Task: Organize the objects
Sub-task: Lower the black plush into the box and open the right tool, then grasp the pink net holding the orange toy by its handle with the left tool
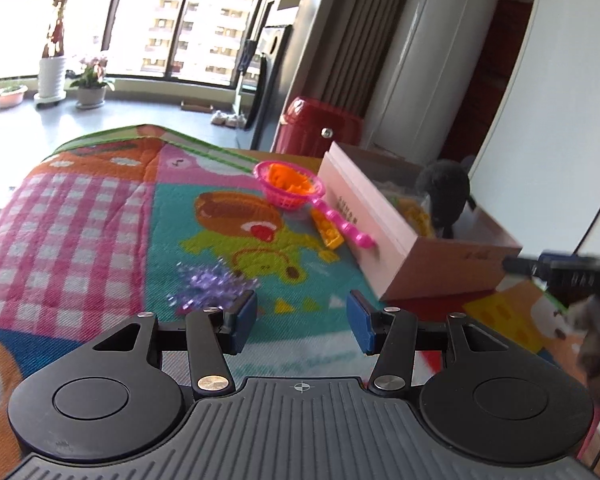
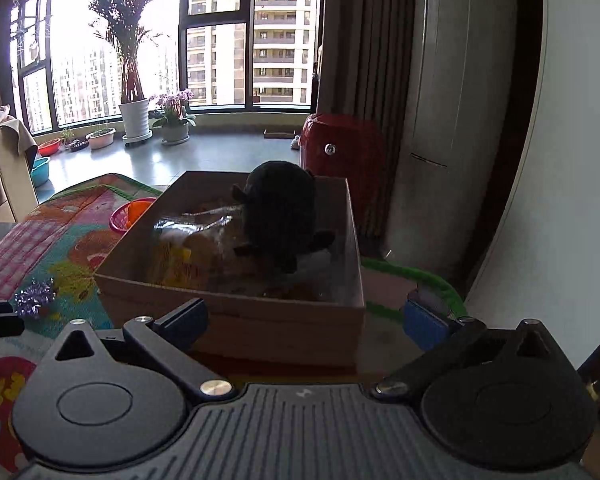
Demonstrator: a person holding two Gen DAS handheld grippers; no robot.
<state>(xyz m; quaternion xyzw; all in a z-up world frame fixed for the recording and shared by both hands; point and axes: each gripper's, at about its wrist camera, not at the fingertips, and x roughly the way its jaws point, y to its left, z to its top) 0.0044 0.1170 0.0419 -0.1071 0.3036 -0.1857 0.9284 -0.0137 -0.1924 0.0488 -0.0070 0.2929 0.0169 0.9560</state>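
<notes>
A pink cardboard box (image 1: 396, 248) stands on the colourful play mat (image 1: 100, 216), and a dark plush toy (image 1: 444, 192) sits inside it on clear bags of yellow pieces. Left of the box lie a pink toy strainer (image 1: 290, 188) holding orange pieces and a yellow brick (image 1: 329, 234). A shiny purple bow (image 1: 212, 284) lies just ahead of my left gripper (image 1: 302, 322), which is open with only mat between its pads. My right gripper (image 2: 304, 320) is wide open before the box (image 2: 236, 316), nothing between its pads. The plush toy (image 2: 280, 208) fills the box's far end.
A red drum-shaped stool (image 2: 342, 142) stands behind the box by the curtain (image 2: 364, 60). A white wall (image 2: 572, 160) rises on the right. Potted plants (image 2: 134, 116) line the window ledge. A chair (image 2: 4, 184) is at far left. The mat's green edge (image 2: 412, 276) runs right of the box.
</notes>
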